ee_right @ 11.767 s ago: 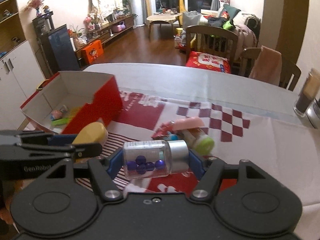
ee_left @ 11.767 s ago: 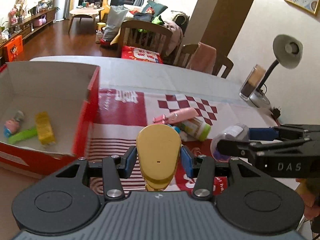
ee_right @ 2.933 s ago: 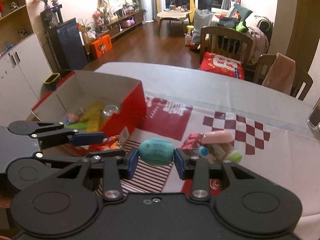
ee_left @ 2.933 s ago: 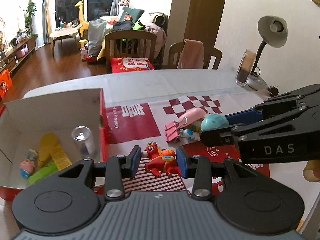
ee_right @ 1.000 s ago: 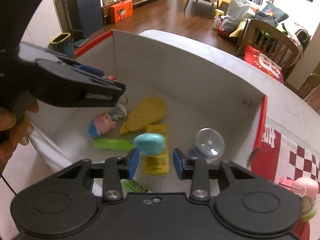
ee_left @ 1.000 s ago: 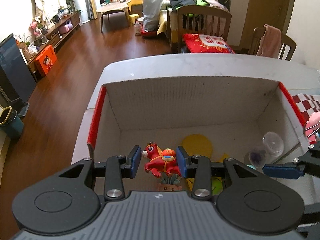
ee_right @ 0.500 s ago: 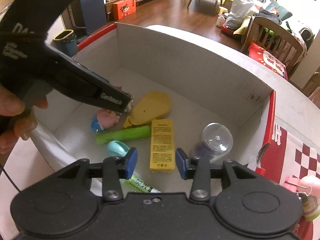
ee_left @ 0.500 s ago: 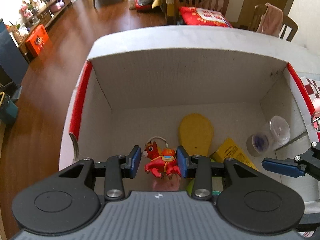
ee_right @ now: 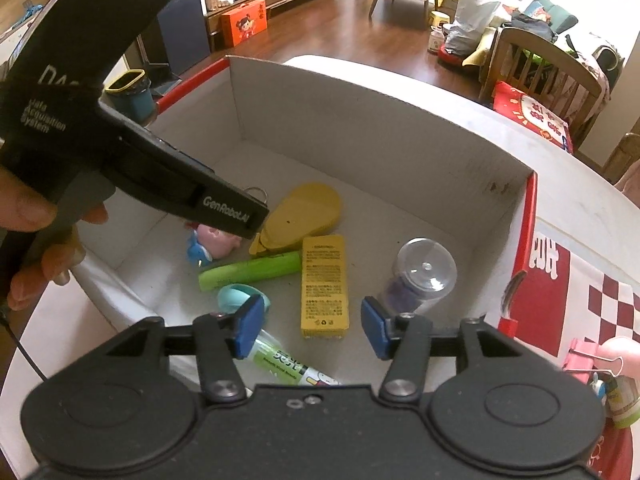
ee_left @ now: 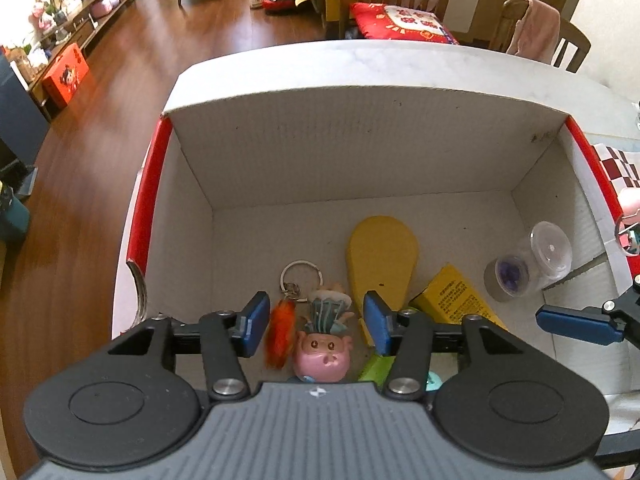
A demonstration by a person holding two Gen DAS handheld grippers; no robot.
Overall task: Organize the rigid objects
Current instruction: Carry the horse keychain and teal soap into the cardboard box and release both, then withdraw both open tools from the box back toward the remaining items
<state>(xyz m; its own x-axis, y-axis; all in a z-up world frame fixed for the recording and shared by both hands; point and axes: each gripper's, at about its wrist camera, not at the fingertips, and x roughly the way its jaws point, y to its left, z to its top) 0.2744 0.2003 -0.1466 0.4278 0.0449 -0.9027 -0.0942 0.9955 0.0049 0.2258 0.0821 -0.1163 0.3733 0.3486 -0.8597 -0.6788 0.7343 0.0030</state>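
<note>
Both my grippers, left [ee_left: 316, 326] and right [ee_right: 310, 326], are opening, empty; the light, stiff red horse keychain [ee_left: 278, 334] below my left fingers grips best across its body

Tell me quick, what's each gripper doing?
Left gripper: jaws opening, red horse toy released.
Right gripper: jaws opening, nothing gripped.

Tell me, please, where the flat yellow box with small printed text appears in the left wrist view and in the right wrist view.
Left wrist view: the yellow box lies lower right on the carton floor, its near end hidden behind the left gripper.
Right wrist view: it lies near the centre, fully visible, lengthwise toward the camera.
Shared landmark: the clear jar with purple beads, just to the right of the box in both views.
</note>
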